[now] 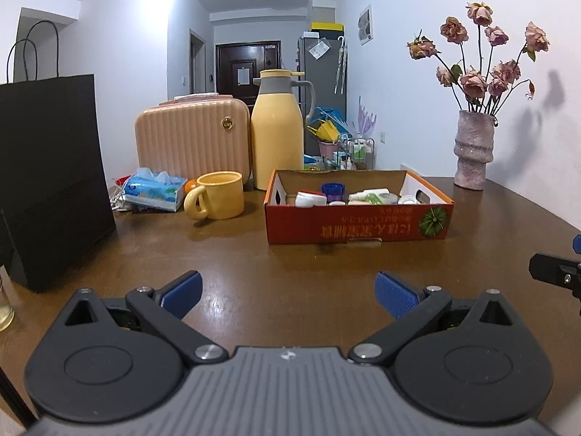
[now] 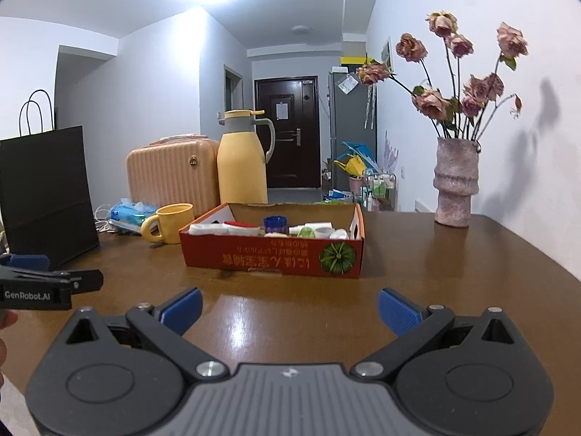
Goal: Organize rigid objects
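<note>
Along the counter's (image 1: 290, 272) far edge, from its left end, stand a black paper bag (image 1: 51, 181), a tissue pack (image 1: 154, 189), a yellow mug (image 1: 218, 196) before a ribbed pink case (image 1: 189, 134), and a yellow jug (image 1: 277, 134). Right of the mug, mid-counter, sits the red cardboard box (image 1: 359, 223) holding the small rigid items (image 1: 326, 196): caps, little bottles and tubes, packed close. A pink vase (image 1: 472, 152) of dried roses stands toward the far right corner.

The left claw (image 1: 288, 292) and right claw (image 2: 289, 310) both hover over bare counter near the front edge, jaws spread wide, holding nothing.

Risks, as I judge them: the items crowd together, so a wide claw may nudge neighbours or pinch two; the light box may slide when pushed; a right-side swing could tip the vase.
</note>
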